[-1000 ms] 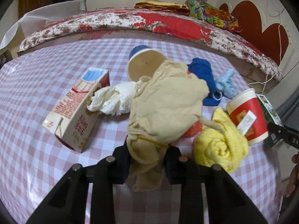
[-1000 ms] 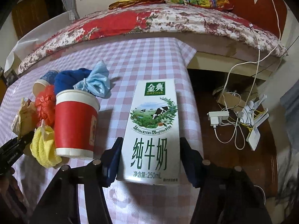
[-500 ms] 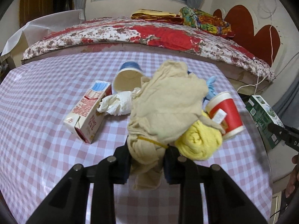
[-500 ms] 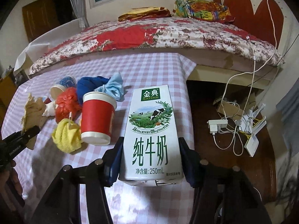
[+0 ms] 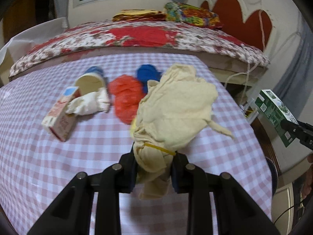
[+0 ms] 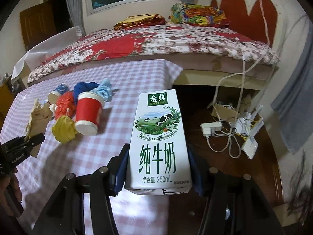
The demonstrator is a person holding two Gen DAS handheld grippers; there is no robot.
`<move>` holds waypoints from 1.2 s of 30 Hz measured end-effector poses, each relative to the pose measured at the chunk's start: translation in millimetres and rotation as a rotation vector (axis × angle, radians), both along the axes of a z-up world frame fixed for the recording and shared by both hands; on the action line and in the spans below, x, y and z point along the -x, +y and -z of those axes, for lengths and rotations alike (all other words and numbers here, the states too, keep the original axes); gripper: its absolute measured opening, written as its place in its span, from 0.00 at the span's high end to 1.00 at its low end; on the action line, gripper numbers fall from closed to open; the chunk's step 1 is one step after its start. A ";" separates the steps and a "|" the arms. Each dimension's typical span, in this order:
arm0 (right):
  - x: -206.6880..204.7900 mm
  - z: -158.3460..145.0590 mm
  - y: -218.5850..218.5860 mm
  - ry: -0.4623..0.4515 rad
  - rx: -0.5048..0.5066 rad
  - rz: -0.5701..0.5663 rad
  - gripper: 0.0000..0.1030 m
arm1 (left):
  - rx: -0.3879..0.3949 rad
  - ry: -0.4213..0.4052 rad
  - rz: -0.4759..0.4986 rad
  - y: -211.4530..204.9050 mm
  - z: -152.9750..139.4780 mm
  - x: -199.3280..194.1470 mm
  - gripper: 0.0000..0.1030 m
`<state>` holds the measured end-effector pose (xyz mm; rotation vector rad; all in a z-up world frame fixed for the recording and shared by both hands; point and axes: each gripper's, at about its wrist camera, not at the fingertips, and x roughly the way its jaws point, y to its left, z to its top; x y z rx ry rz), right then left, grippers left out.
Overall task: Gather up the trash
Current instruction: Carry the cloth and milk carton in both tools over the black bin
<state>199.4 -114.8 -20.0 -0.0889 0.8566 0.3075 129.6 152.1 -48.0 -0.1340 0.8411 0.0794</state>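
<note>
- Fingers of the left gripper (image 5: 153, 173) are clamped tight on the tied neck of a beige rag (image 5: 176, 105), just below its yellow band; the bunched rag stands up above the fingers, over the desk (image 5: 49, 166).
- Fingers of the right gripper (image 6: 158, 168) are set about half wide, pressing both sides of a white milk carton (image 6: 159, 141), which stands upright with its printed face to the camera, over the desk's right edge.
- Trash on the checked desk: a pink carton (image 5: 61, 117) on its side at the left, a white wad (image 5: 88, 104) against it, a blue cup (image 5: 92, 80) tipped over behind them, a red bag (image 5: 126, 99) and a blue cloth (image 5: 146, 73) near the middle.
- Right view adds a red cup (image 6: 88, 113) tilted on the desk, a yellow wad (image 6: 64, 129) touching its lower left, and a light-blue cloth (image 6: 104, 90) behind it.
- Bed (image 6: 156, 39) with a flowered cover lies beyond the desk; cables and plugs (image 6: 230, 129) lie on the dark wood at right.
</note>
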 end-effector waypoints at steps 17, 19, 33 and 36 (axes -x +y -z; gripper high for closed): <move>47.8 4.0 -128.4 0.010 -0.002 0.180 0.45 | -0.001 0.020 0.290 -144.3 -10.0 -15.5 0.72; 54.1 7.2 -144.3 0.019 -0.001 0.200 0.44 | -0.004 0.024 0.323 -161.7 -10.6 -15.4 0.72; 98.0 40.2 -238.5 0.087 0.009 0.327 0.44 | -0.021 0.087 0.539 -285.4 -3.1 -2.5 0.72; 106.5 48.0 -252.9 0.103 0.011 0.345 0.44 | -0.032 0.105 0.569 -301.7 1.4 0.7 0.72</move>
